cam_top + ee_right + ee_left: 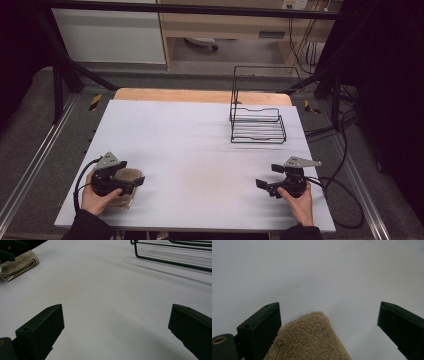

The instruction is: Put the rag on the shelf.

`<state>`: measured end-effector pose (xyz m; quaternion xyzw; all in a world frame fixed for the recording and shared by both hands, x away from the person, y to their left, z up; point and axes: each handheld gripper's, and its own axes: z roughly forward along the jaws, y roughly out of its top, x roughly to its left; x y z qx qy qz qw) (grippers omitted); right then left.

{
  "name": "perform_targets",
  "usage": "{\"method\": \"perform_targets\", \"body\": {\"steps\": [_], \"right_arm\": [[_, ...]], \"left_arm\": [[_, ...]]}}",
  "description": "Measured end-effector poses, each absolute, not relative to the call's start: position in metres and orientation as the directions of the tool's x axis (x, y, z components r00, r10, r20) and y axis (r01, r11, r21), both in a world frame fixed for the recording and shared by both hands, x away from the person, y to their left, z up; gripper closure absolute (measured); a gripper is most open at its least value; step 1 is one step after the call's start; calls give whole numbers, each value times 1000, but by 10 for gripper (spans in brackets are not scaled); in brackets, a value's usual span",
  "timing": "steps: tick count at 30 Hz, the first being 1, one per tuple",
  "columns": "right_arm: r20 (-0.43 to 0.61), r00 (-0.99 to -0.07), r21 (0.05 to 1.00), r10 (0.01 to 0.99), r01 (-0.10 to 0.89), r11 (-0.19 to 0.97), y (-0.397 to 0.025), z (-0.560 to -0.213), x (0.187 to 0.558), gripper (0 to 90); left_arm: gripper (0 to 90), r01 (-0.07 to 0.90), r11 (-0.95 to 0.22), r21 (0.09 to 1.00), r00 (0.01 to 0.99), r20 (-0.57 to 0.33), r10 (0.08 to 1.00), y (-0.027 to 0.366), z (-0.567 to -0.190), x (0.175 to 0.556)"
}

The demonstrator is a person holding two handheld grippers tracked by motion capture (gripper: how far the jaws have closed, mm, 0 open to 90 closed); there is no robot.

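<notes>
near left edge of the white table [200, 150]: left hand-held gripper [131, 181], jaws wide apart, hovering over a folded beige towel [125, 187], gripped by a hand [97, 199]. in the left gripper view, fuzzy corner of that towel [309, 340] lying between the spread jaws, close against the left one, well clear of the right one. near right: right hand-held gripper [267, 177], jaws likewise wide apart, clamped on nothing, bare table [112, 302] between them, pointing left toward the towel [18, 265]. farther back, right of centre: black wire rack [257, 117], standing upright on the table, well apart from both grippers.
</notes>
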<state>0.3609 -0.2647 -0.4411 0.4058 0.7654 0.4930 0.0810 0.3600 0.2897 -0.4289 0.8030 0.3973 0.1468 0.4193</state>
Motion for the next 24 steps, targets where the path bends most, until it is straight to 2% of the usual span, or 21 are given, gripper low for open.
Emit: {"method": "perform_targets", "body": {"steps": [7,11,19,20,23,24], "right_arm": [[271,-657,818,703,542,192,-264,-442,361,8],[267,-655,816,707,544,196,-264,-442,361,8],[268,-652,814,709,547,195,-264,-442,361,9],[268,-652,813,710,548,196,-263,-442,361,10],[264,-652,811,711,549,202,-263,-443,361,10],[264,-652,811,711,549,202,-263,-443,361,10]], "left_arm": [[58,521,-344,781,635,-86,768,286,-429,361],[105,522,-361,773,635,-70,769,283,-427,363],[236,537,-398,744,623,-31,782,276,-427,365],[293,540,-400,741,621,-30,783,276,-428,365],[377,554,-398,731,616,-39,787,277,-429,367],[377,556,-398,729,616,-40,787,277,-429,367]]}}
